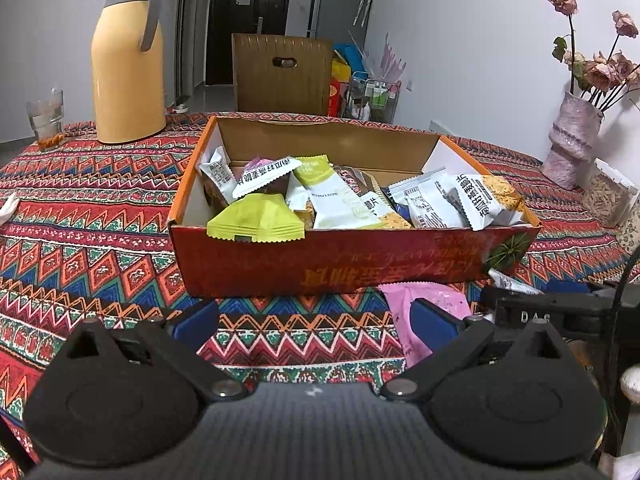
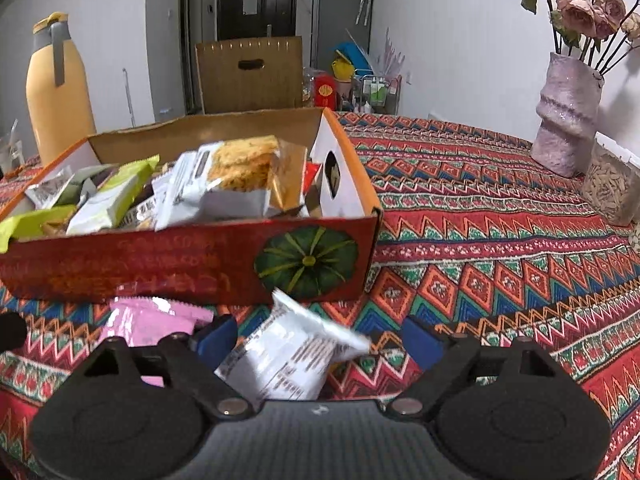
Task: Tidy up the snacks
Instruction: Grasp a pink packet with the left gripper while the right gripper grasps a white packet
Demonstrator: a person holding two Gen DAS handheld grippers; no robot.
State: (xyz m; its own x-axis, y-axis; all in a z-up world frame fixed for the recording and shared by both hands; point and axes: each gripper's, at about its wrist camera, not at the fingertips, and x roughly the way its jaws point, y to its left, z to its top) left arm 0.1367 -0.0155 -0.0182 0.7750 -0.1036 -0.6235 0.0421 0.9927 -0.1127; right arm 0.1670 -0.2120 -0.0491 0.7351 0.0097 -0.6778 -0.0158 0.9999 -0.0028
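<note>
From the left wrist we see our left tongs (image 1: 314, 322) spread wide over the patterned surface (image 1: 100, 216), gripping nothing; the red snack box (image 1: 340, 264) sits just ahead, a pink packet (image 1: 424, 300) beside the right finger.

From the right wrist, our right tongs (image 2: 320, 340) stand open around a white packet (image 2: 288, 356), pads apart from it, in front of the box.

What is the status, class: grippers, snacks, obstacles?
Left gripper open, empty. Right gripper open around white packet, not gripping. Pink packet also outside box. Nothing blocking.
</note>
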